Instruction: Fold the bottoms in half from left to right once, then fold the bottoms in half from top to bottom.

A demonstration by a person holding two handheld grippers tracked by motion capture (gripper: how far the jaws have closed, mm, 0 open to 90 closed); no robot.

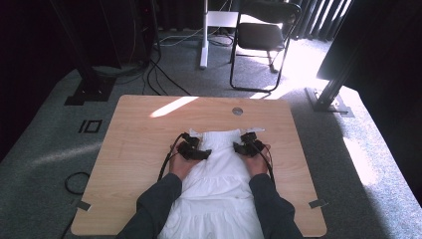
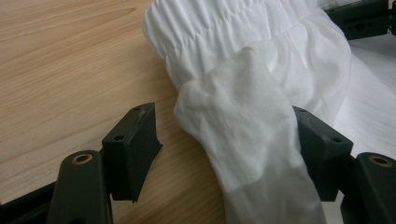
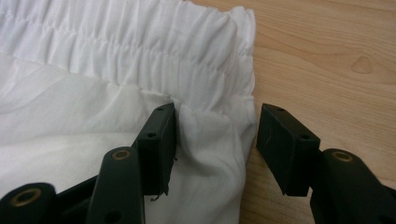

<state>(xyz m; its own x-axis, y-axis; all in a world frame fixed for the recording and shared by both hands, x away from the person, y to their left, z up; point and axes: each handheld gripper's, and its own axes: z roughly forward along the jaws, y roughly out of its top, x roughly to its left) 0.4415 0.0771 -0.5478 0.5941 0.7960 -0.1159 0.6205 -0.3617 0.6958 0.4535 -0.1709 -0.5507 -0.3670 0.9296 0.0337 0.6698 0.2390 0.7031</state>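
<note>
High view shows a white dress (image 1: 215, 184) spread across the lower middle of a wooden table (image 1: 139, 149), its gathered top edge toward frame centre. Left gripper (image 2: 226, 140) stands with jaws spread around a bunched fold of cloth. Right gripper (image 3: 215, 140) has jaws spread over the dress's side edge, pads not pressing.

folding chair (image 1: 263, 35) beyond the wooden table (image 1: 144, 149).

Dk blue-grey sleeves (image 1: 159, 199), black grippers w/ black cables (image 1: 166, 158) (brass-ringed screw holes (image 2: 82, 158))
</note>
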